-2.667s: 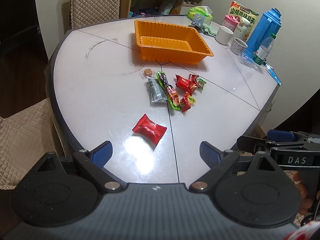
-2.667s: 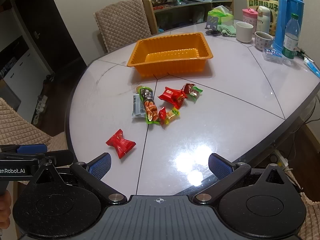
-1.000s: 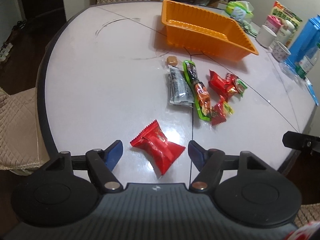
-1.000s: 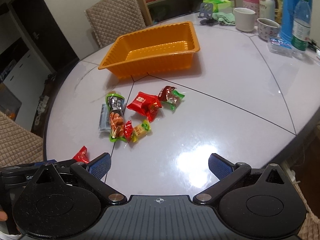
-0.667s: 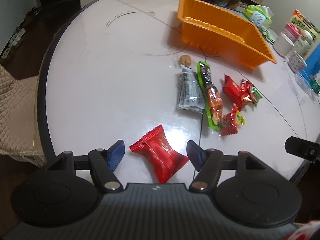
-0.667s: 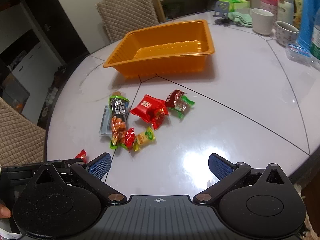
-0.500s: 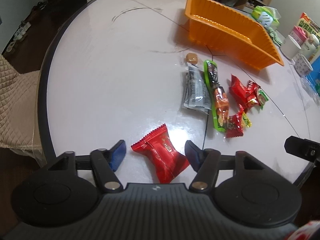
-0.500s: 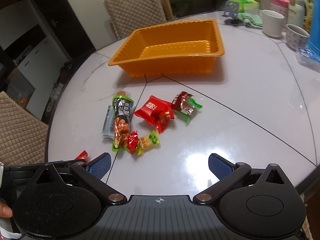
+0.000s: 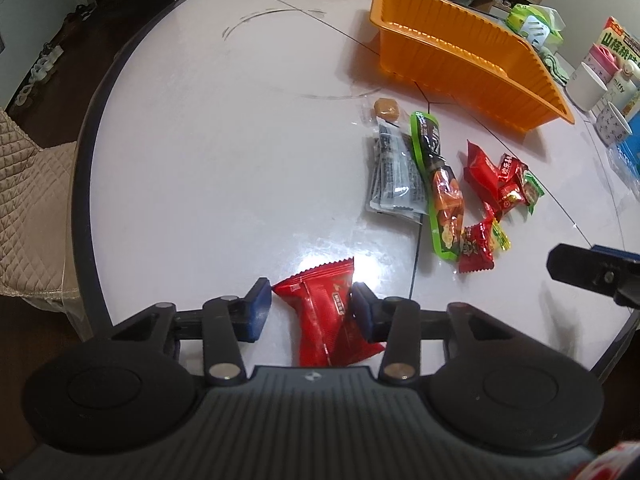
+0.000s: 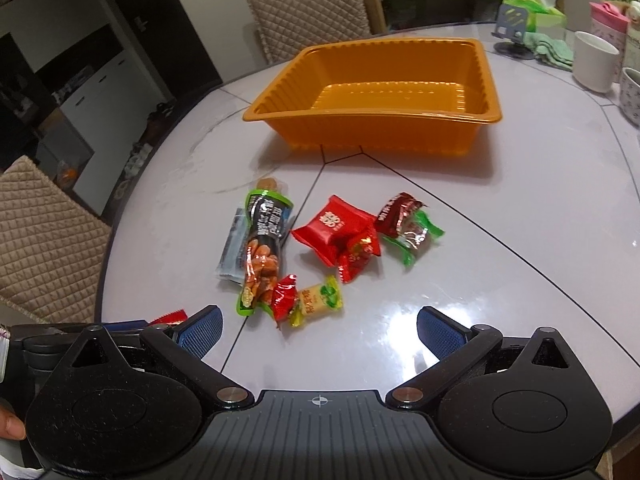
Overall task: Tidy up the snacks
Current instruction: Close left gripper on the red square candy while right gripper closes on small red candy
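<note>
The left tool (image 9: 310,306) straddles a red snack packet (image 9: 326,312) lying flat near the tabletop (image 9: 208,168) edge. Its jaws have just been closing, and both blue pads now touch the crinkled foil sides, so I read it as grasping the packet across its narrow width, probably to lift it without crushing the puffy middle. The right tool (image 10: 319,330) hangs released, jaws wide and empty, above the cluster of mixed wrappers (image 10: 320,248). Farther off sits the empty orange tray (image 10: 384,132), ribbed glossy plastic, likely where the snacks belong.
</note>
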{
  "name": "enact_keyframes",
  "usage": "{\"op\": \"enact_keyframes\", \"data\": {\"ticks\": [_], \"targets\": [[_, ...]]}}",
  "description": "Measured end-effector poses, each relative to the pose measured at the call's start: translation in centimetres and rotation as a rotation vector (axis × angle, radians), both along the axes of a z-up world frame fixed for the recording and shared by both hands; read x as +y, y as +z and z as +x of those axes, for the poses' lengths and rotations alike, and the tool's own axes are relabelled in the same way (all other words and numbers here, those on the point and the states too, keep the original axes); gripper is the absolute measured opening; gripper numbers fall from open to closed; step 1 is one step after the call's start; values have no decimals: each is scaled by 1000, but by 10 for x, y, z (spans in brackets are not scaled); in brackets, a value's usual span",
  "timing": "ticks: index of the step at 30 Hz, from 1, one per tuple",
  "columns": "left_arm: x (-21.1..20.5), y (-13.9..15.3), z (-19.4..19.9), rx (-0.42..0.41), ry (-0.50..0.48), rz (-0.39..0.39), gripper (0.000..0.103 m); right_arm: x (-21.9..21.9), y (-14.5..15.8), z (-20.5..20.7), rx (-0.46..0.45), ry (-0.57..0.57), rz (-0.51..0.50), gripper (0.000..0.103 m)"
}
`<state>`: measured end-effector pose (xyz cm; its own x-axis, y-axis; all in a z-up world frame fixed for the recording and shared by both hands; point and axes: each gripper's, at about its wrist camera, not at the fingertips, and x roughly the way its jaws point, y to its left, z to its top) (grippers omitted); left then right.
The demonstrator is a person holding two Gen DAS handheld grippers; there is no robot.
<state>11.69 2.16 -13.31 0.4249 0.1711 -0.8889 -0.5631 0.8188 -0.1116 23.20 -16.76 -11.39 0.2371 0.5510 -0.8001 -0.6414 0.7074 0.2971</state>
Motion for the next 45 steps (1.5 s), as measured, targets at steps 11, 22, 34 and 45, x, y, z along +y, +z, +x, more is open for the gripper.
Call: {"op": "enact_keyframes", "data": {"ticks": [11,22,34,45], "targets": [[1,1,-2,-3,-21,1,24,20,-11,0,4,104,-1,70],[11,10,-8,-22,7,6,24,44,-27,1,4,170,-26,42],[15,14,-9,-27,18,2,24,55,-38,2,-9,181,-55,29],[18,16,-9,-31,10,1,24,54,-40,1,-32,182,-69,17]]}}
